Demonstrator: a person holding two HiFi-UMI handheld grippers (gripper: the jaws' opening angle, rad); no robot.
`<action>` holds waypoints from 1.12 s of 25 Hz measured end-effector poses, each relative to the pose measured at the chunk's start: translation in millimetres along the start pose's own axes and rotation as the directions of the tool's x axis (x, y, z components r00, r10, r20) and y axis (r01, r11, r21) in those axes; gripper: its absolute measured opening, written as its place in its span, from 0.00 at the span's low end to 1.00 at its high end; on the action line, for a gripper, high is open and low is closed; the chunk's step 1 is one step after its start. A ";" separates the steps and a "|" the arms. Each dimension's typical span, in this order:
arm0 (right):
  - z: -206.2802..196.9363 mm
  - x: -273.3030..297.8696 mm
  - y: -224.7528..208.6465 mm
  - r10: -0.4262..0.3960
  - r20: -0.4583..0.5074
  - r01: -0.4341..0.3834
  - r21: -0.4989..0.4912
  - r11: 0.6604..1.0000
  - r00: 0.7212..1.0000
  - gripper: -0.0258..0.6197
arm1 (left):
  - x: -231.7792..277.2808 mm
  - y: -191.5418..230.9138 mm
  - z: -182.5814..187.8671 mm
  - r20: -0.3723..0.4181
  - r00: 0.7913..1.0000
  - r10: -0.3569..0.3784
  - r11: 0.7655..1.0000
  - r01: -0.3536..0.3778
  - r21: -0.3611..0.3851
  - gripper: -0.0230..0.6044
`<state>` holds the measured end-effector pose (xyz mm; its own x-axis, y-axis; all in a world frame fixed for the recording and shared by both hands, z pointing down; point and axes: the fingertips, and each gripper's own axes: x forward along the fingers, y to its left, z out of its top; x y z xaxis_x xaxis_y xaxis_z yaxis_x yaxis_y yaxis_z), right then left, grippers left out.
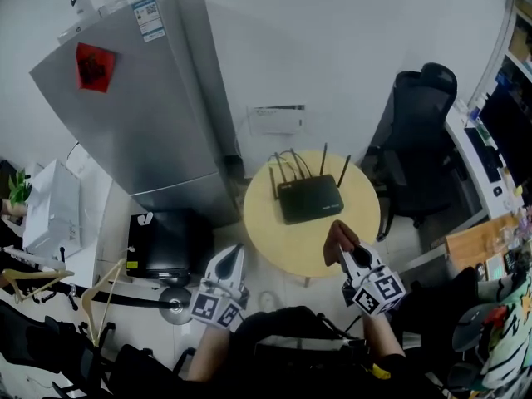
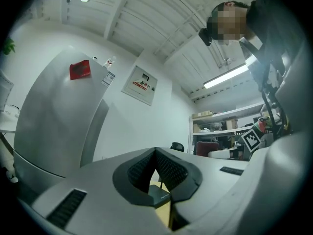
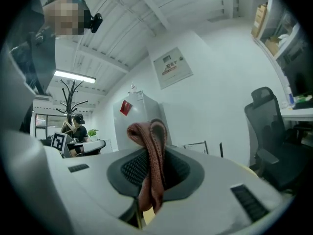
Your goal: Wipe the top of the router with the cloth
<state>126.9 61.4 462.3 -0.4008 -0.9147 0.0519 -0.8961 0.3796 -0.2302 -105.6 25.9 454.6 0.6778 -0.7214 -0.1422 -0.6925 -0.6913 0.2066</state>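
Observation:
A black router [image 1: 310, 198] with several upright antennas lies on the round yellow table [image 1: 274, 239]. My right gripper [image 1: 342, 251] hovers at the table's near right edge, shut on a reddish-brown cloth [image 1: 339, 238] that sticks up from its jaws. In the right gripper view the cloth [image 3: 150, 165] hangs folded between the shut jaws of that gripper [image 3: 146, 199]. My left gripper [image 1: 230, 264] is held off the table's near left edge, jaws shut on nothing. In the left gripper view a corner of the router [image 2: 157, 196] and the table [image 2: 165, 213] show through a narrow gap.
A tall silver fridge [image 1: 141, 98] stands left of the table, with a black box [image 1: 166, 243] at its foot. A black office chair [image 1: 416, 140] is right of the table, a desk [image 1: 486, 152] beyond it. Wooden hangers [image 1: 100, 293] lie at lower left.

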 end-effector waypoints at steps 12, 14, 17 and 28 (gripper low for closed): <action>-13.6 99.3 6.0 0.022 -0.078 -0.021 0.005 1.000 0.997 0.14 | 42.4 91.2 6.0 -0.012 1.000 0.017 1.000 -0.017 -0.004 0.03; -16.0 111.9 3.0 0.041 -0.101 -0.042 -0.011 0.999 0.994 0.14 | 48.7 93.4 5.5 -0.020 1.000 0.022 1.000 -0.022 0.003 0.03; -18.4 133.5 -7.3 0.079 -0.135 -0.083 -0.029 0.996 0.988 0.14 | 57.0 97.4 5.4 -0.024 0.999 0.048 0.999 -0.047 0.014 0.03; -29.4 208.0 -53.0 0.260 -0.274 -0.277 -0.025 0.960 0.926 0.14 | 89.8 97.5 10.8 0.050 0.967 0.248 0.968 -0.250 0.024 0.03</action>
<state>85.4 -144.8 513.8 -0.6565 -0.7101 0.2545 -0.7543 0.6217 -0.2109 -114.9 -106.7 451.5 0.4714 -0.8716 -0.1345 -0.8454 -0.4900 0.2125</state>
